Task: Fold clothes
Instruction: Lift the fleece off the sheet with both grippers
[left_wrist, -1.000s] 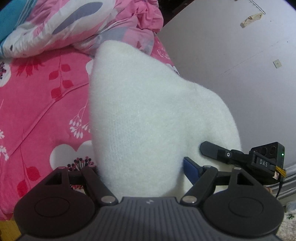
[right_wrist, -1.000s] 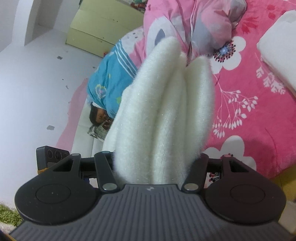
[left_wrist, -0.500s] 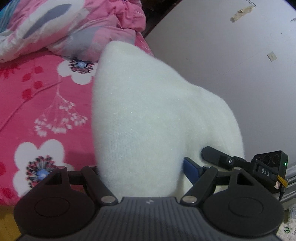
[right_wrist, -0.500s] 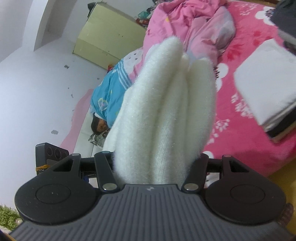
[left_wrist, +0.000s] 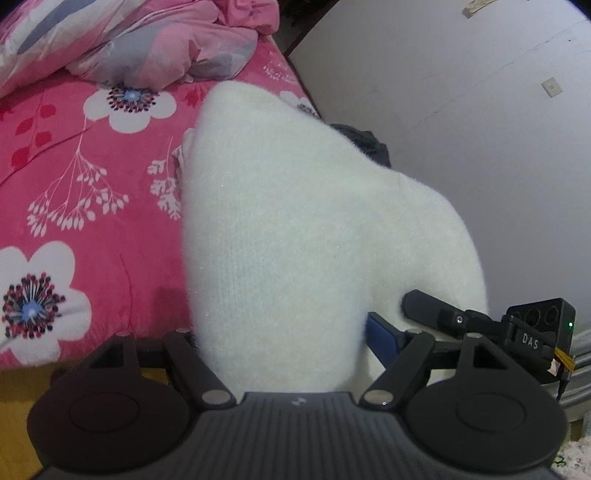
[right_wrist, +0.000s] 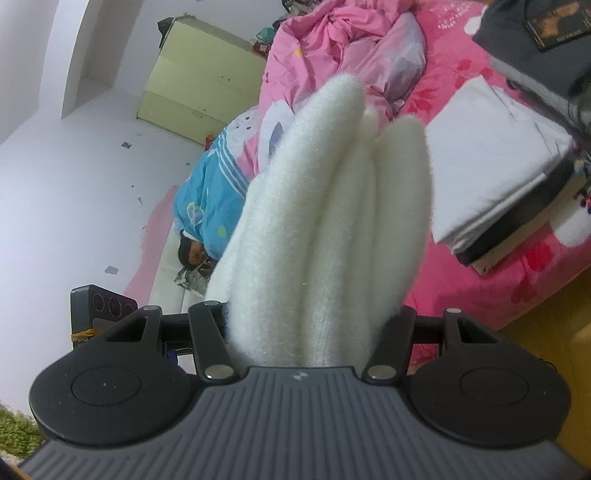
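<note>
Both claws grip one folded white fluffy knitted garment, each at one end, so the bundle keeps its folds while it is carried. Left gripper pinches a wide thick part; right gripper presses on the stacked layers seen edge-on. It hangs above the pink flowered bed sheet, near the bed's edge. A folded white pile lies close, probably where it goes.
</note>
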